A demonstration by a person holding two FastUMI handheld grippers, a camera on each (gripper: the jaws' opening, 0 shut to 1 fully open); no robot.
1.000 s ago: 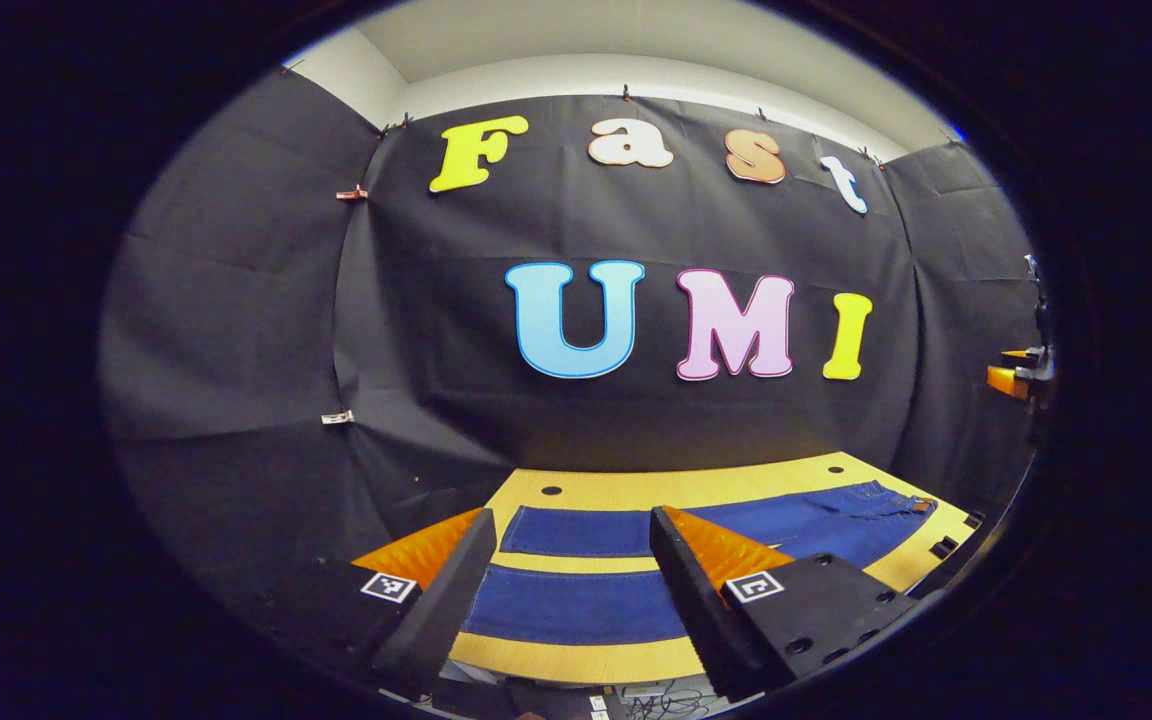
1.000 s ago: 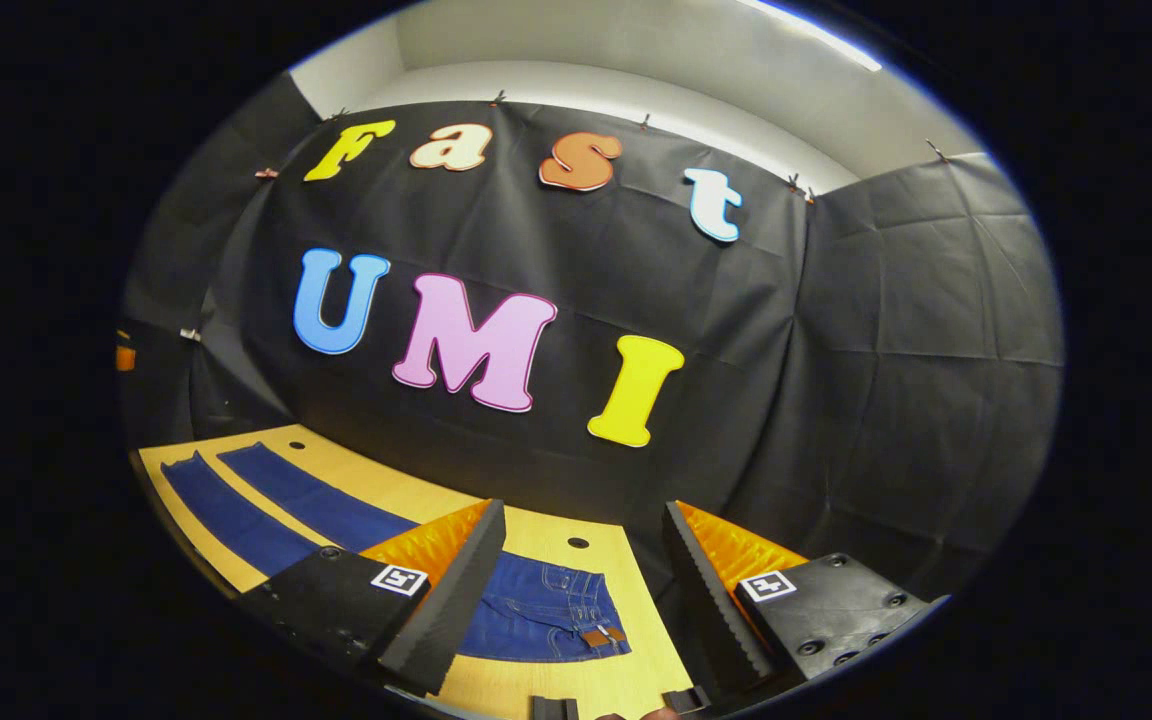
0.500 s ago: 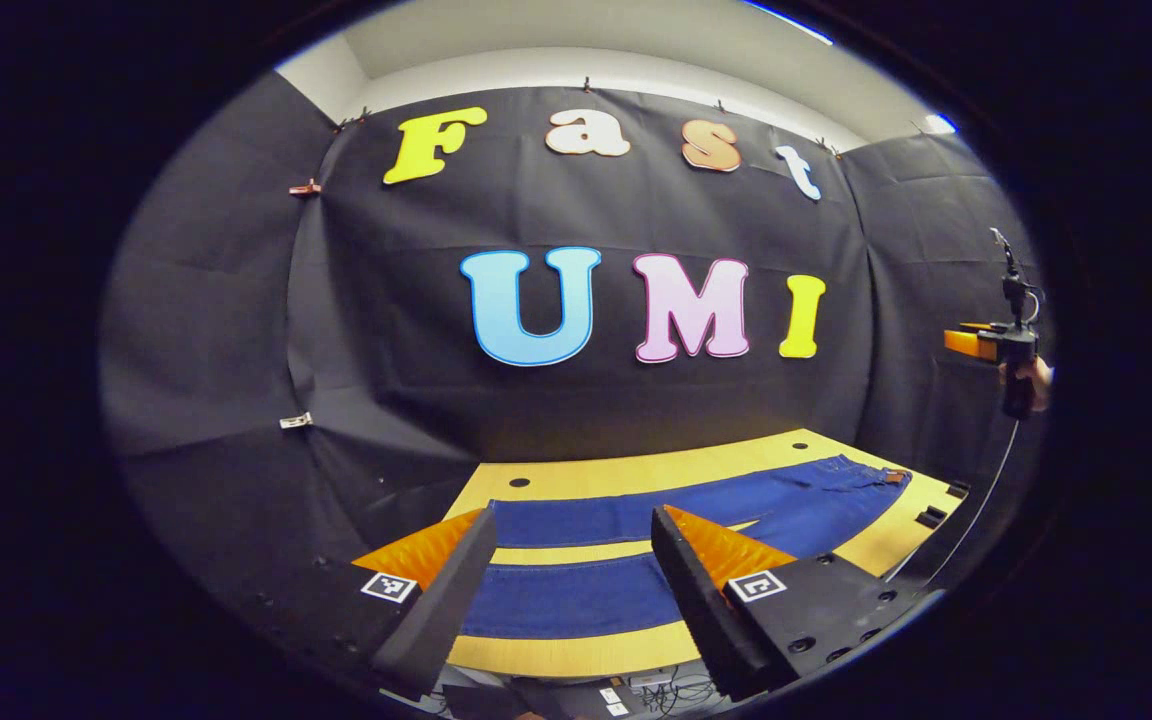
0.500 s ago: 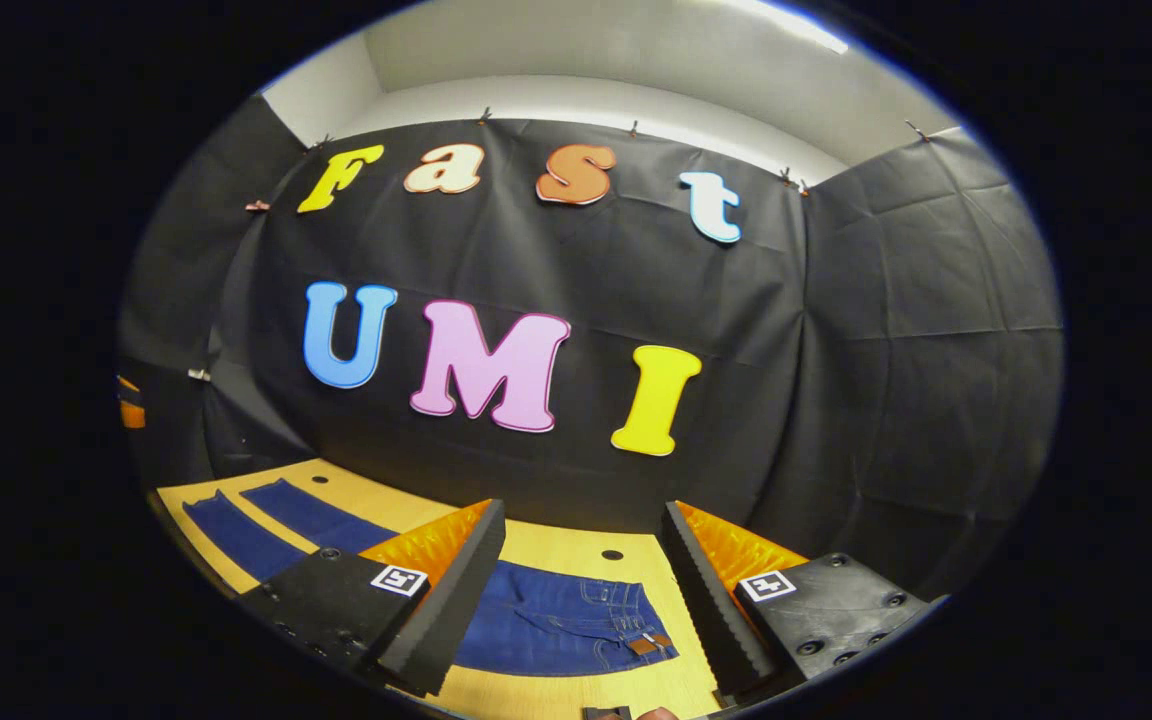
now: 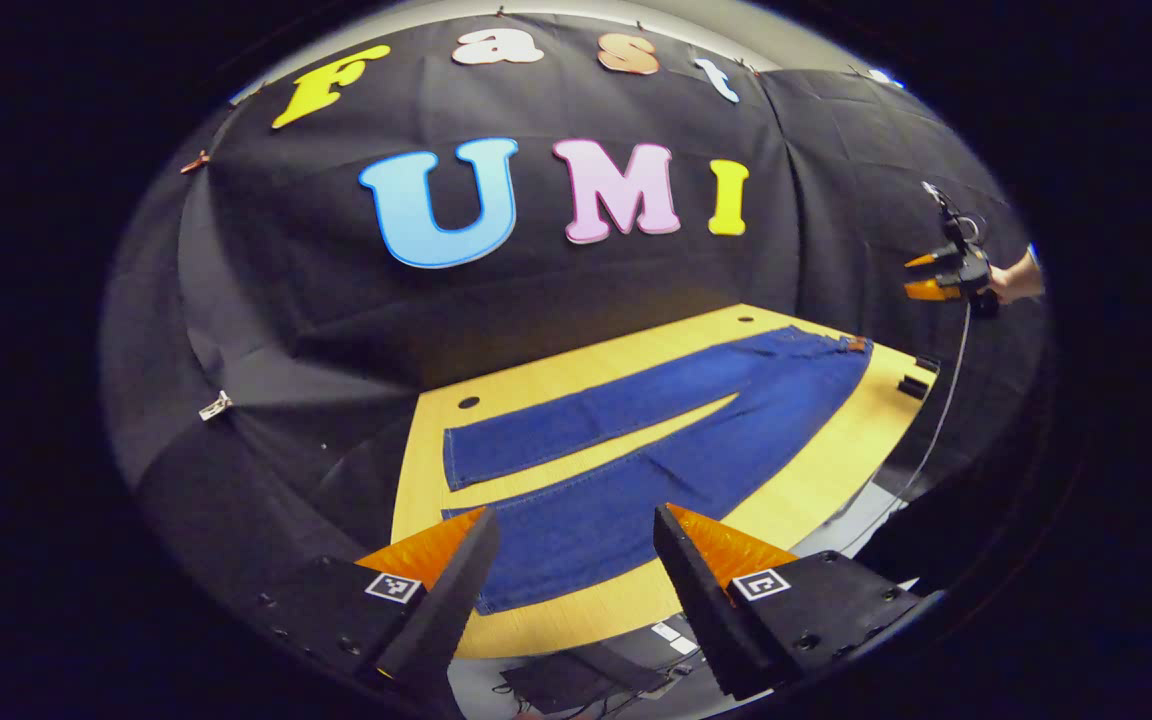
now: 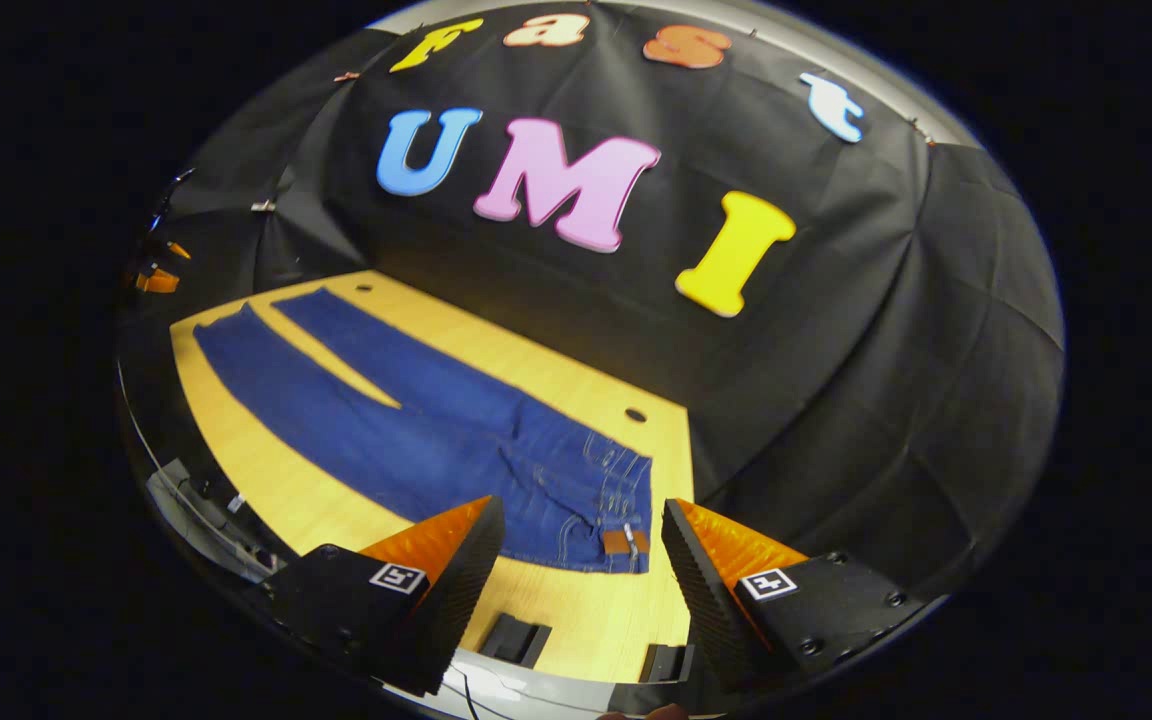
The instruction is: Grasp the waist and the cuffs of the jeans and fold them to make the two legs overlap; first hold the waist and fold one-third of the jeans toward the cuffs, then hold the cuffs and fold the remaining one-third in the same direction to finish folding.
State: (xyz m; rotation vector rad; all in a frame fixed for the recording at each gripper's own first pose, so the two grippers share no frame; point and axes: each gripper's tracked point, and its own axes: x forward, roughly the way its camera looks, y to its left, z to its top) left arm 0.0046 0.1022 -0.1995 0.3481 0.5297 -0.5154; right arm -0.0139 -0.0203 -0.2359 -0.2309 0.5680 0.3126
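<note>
The jeans point(image 6: 416, 420) lie flat and unfolded on the wooden table point(image 6: 576, 390), legs splayed toward ten o'clock in the right gripper view, waist point(image 6: 616, 520) nearest. The left gripper point(image 5: 571, 545) over the cuffs point(image 5: 476, 540) and the right gripper point(image 6: 581, 540) over the waist both hang spread and empty. Judging by this, the leg-overlap fold has not begun; each gripper must next descend and pinch its near edge.

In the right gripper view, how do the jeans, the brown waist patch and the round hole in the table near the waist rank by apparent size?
1. jeans, by far the largest.
2. waist patch.
3. hole, slightly smaller than the patch; it lies farther from the camera, so this last ranking is unsure.
</note>
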